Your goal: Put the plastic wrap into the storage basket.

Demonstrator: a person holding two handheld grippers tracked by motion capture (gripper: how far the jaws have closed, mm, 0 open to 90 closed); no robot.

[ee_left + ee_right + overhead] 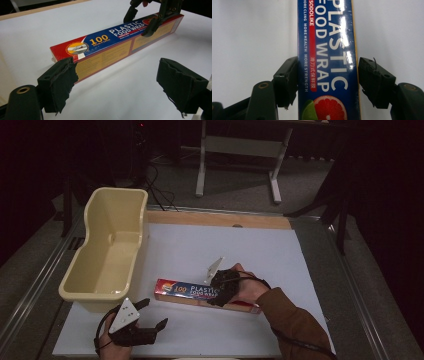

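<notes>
Right claw (327, 82) straddles the plastic wrap box (200, 292), jaws spread: one touching its side, the other just clear. Left claw (150, 315), released, sits near the box's left end. Box lies flat on the white surface (260, 250), right of the cream tub (107, 245).

Stood dim beyond the white table (300, 250): grey floor (235, 190), a white-legged desk frame (240, 150) farther back, black cables (159, 190) left of that frame.
</notes>
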